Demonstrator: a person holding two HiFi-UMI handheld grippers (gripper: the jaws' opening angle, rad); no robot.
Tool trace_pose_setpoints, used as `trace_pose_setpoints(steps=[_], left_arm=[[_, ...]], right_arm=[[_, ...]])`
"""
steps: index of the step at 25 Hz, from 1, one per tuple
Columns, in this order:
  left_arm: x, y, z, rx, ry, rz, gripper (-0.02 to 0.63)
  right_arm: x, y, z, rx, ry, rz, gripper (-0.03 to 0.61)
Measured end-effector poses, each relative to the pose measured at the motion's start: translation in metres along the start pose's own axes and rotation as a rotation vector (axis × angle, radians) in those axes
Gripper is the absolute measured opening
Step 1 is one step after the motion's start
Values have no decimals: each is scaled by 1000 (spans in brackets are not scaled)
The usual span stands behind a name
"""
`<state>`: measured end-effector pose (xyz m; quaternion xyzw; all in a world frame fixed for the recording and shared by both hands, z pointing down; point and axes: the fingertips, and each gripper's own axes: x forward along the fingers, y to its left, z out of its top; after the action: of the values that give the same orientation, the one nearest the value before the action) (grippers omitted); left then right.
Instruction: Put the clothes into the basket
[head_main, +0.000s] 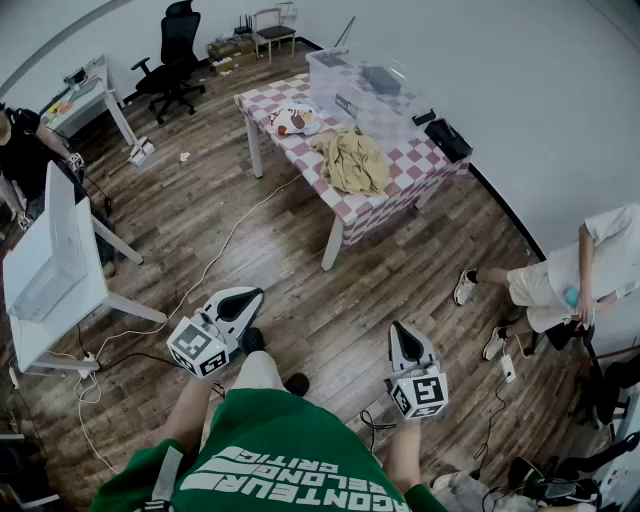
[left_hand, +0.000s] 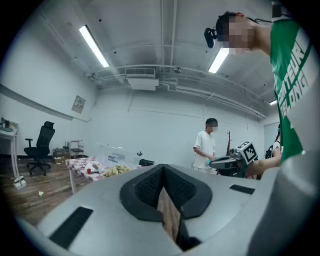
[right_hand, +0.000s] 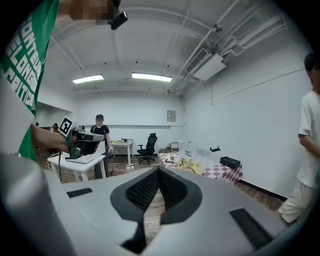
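Your shirt (head_main: 280, 460) fills the near edge. Just ahead of it you hold the left tool (head_main: 247, 296) and the right tool (head_main: 398, 333) over the wood floor (head_main: 330, 300). Each has its jaws pressed together with nothing between them.

Well beyond them stands the checked table (head_main: 400, 195). A yellow cloth (head_main: 352, 160) lies crumpled near its middle. The cloth's long axis runs along the table's length, with one end toward the near corner and the other toward the basket. A white cloth (head_main: 297, 118) with red marks lies just beside it, on the left. At the table's far end sits the clear basket (head_main: 340, 75).
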<state>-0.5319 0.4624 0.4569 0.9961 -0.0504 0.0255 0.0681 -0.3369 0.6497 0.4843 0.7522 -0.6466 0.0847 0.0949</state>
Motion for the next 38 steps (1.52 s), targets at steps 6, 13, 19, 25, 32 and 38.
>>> trace_pose_setpoints(steps=[6,13,19,25,32,38], left_arm=[[17,1,-2,-6,11,-24,2],[52,20,-4,-12,12,-40,2],[103,54,-9,-31,24,-54,2],[160,106,-3,-48,20,-45,2],[227,175,6,-60,20,-37,2],[273,209,12,-58,37,-53,2]], right_arm=[[9,-9,3,-5,1,-3,8],[32,-28,4,17,-1,-11,9],[75,-64,7,8,28,-27,9],[139,-105,22,-7,45,-18,9],[220,-151,41,-23,68,-6,9],[269,-180,49,-14,81,-8,9]])
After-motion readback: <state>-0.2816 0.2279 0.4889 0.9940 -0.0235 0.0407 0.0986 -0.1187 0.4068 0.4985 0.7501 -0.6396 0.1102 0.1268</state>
